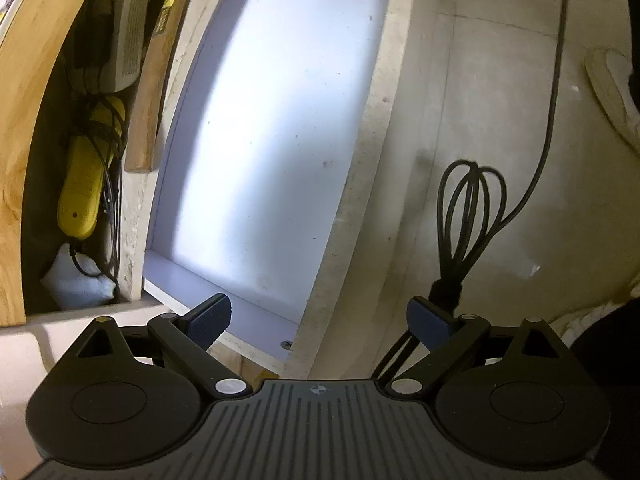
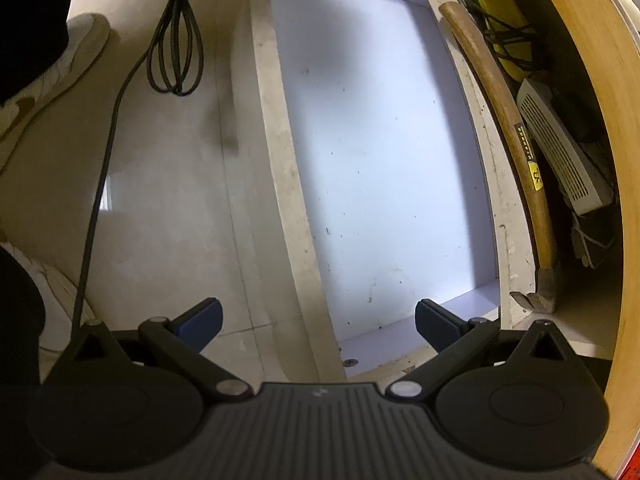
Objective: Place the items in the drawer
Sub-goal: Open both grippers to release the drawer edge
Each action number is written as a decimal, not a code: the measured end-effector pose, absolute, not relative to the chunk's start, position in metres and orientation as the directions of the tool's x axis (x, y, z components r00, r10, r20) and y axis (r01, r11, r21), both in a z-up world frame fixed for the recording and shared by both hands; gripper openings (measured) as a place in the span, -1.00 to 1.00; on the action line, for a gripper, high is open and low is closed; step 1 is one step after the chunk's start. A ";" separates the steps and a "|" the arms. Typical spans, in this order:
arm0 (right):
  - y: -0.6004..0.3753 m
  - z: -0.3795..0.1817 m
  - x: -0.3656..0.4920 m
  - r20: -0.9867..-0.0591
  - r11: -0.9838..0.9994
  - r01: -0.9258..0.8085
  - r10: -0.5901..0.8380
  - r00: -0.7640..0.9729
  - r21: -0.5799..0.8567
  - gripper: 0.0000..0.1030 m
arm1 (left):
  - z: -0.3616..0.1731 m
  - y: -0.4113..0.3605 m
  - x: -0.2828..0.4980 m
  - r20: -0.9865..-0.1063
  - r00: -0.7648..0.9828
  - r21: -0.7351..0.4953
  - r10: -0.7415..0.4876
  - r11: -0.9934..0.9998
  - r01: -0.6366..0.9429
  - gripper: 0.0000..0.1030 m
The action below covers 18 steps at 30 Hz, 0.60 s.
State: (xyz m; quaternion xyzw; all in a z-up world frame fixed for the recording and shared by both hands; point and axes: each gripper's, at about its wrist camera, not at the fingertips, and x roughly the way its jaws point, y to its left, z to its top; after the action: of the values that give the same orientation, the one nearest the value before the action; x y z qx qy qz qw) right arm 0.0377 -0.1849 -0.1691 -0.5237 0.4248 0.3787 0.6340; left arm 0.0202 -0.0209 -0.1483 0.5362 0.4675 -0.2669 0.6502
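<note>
The pulled-out drawer with a pale bluish-white bottom and raw chipboard walls (image 1: 376, 128) holds nothing that either view shows. Both grippers hang above it with fingers spread wide and nothing between them: the left gripper (image 1: 318, 320) sits over the drawer's near corner and the floor beside it, and the right gripper (image 2: 318, 322) straddles the drawer's long wall.

The nearest candidate item is the bundled black cable tied into loops (image 1: 468, 216), lying on the pale tiled floor (image 2: 168, 184) outside the drawer. In the left wrist view it lies just ahead of the right-hand finger pad (image 1: 426, 326), with its knotted waist close to that pad and its long axis running away from the gripper. A loose strand trails off beyond the loops. In the right wrist view the same bundle (image 2: 176, 48) lies far ahead and to the left, so the left gripper is clearly the nearer one.

A wooden-handled hammer (image 2: 516, 140) rests along the drawer's far wall, just outside it, beside a yellow power strip (image 1: 86, 176) and a white vented box (image 2: 560, 148) in the cabinet recess.

Judging from this layout, the task is at its start. The coming move likely calls for the left gripper to shift slightly rightward and forward so its fingers close across the knotted waist, crosswise to the bundle's length.
</note>
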 end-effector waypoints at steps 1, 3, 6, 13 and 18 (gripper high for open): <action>-0.184 -0.170 0.039 -0.936 0.174 -0.924 0.039 0.351 -0.339 0.99 | -0.147 -0.021 0.022 -0.897 0.415 0.442 0.151 0.304 0.844 0.89; -0.182 -0.173 0.043 -0.937 0.191 -0.924 0.048 0.346 -0.332 1.00 | -0.143 -0.021 0.024 -0.900 0.412 0.435 0.143 0.341 0.833 0.89; -0.180 -0.175 0.048 -0.939 0.204 -0.925 0.061 0.338 -0.320 0.99 | -0.138 -0.021 0.026 -0.905 0.406 0.422 0.125 0.377 0.825 0.89; -0.183 -0.163 0.053 -0.942 0.185 -0.930 0.054 0.331 -0.316 0.99 | -0.140 -0.024 0.013 -0.891 0.431 0.454 0.142 0.303 0.838 0.89; -0.187 -0.137 0.056 -0.938 0.243 -0.915 0.051 0.343 -0.321 0.99 | -0.132 -0.023 0.010 -0.882 0.446 0.471 0.152 0.321 0.822 0.89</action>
State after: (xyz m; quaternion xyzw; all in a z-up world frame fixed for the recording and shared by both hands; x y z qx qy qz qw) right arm 0.0563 -0.1874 -0.1372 -0.4923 0.4388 0.3689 0.6550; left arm 0.0096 -0.0232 -0.1321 0.5262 0.4626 -0.2507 0.6680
